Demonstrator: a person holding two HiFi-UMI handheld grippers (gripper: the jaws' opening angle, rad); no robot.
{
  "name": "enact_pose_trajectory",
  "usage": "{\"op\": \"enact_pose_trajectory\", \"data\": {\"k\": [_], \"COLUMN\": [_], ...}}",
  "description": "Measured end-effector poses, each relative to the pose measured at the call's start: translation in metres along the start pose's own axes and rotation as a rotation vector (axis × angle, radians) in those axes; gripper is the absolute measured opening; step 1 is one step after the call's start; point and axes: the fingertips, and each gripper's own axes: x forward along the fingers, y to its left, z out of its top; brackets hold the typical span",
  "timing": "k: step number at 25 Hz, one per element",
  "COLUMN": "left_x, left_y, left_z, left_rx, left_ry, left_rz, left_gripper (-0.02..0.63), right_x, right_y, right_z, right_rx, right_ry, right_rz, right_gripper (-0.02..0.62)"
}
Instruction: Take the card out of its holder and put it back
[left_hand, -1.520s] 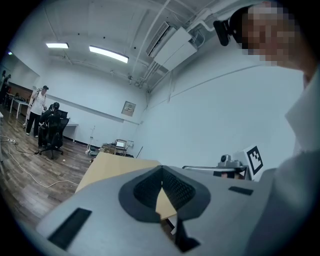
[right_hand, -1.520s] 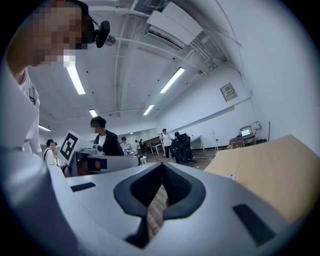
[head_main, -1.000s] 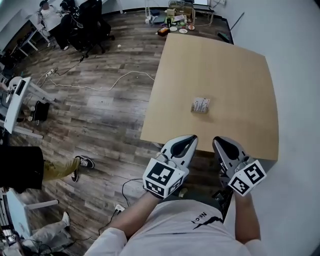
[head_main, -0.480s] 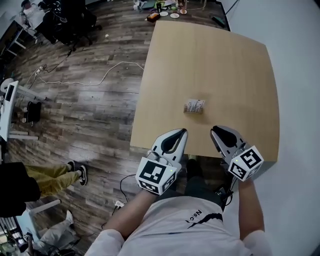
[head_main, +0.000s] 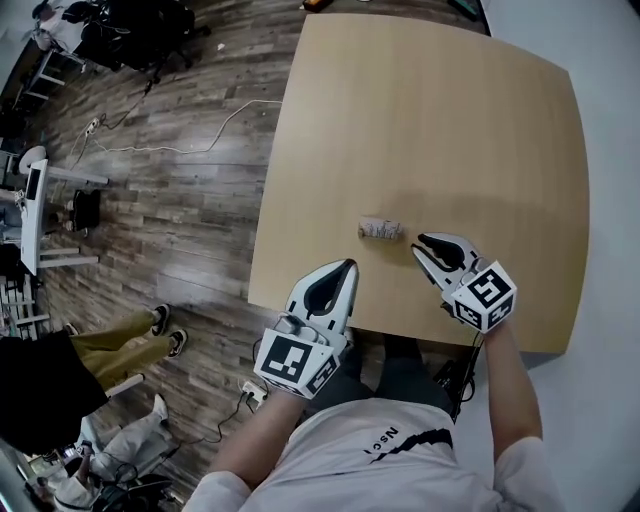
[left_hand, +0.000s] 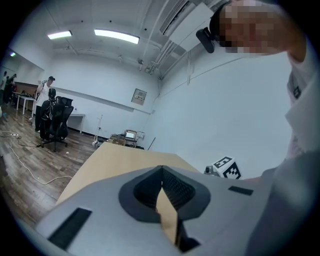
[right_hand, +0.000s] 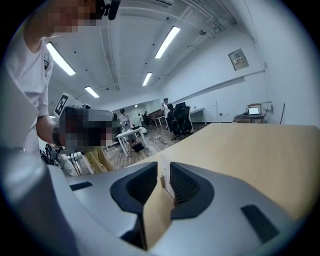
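Observation:
A small card holder (head_main: 380, 229) with a white card in it stands on the wooden table (head_main: 440, 120), a little in from the near edge. My right gripper (head_main: 422, 247) sits just right of it, tips a short way off, jaws parted by a narrow gap. In the right gripper view the card (right_hand: 166, 180) shows through that gap, beyond the right gripper (right_hand: 163, 165). My left gripper (head_main: 343, 268) hovers over the near edge, below and left of the holder, with its jaws touching and nothing between them. The left gripper (left_hand: 161, 169) points along the tabletop.
A white wall (head_main: 610, 200) runs close along the table's right side. Left of the table lies wood flooring with a white cable (head_main: 170, 130), desks and office chairs (head_main: 150, 20). A person's legs (head_main: 120, 335) are at the lower left.
Both grippers have moved forward from below the table's near edge to over it. The right one has come close to the holder and its jaws have parted slightly.

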Motion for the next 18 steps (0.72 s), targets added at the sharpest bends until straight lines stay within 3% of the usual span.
{"op": "enact_pose_trajectory", "data": {"k": [10,18], "left_x": [0.043,0.042], "left_y": [0.021,0.030], "left_z": [-0.027,-0.046], "left_rx": [-0.032,-0.054], "left_ry": [0.082,0.125], "left_rz": [0.110,0.150], "left_gripper": [0.012,0.012], "right_x": [0.063,0.081], "right_y": [-0.038,-0.036], "right_z": [-0.053,-0.069], "right_rx": [-0.049,-0.106], "right_ry": [0.113,0.131], "right_rz": [0.173,0.221], "right_gripper": [0.080,0.069]}}
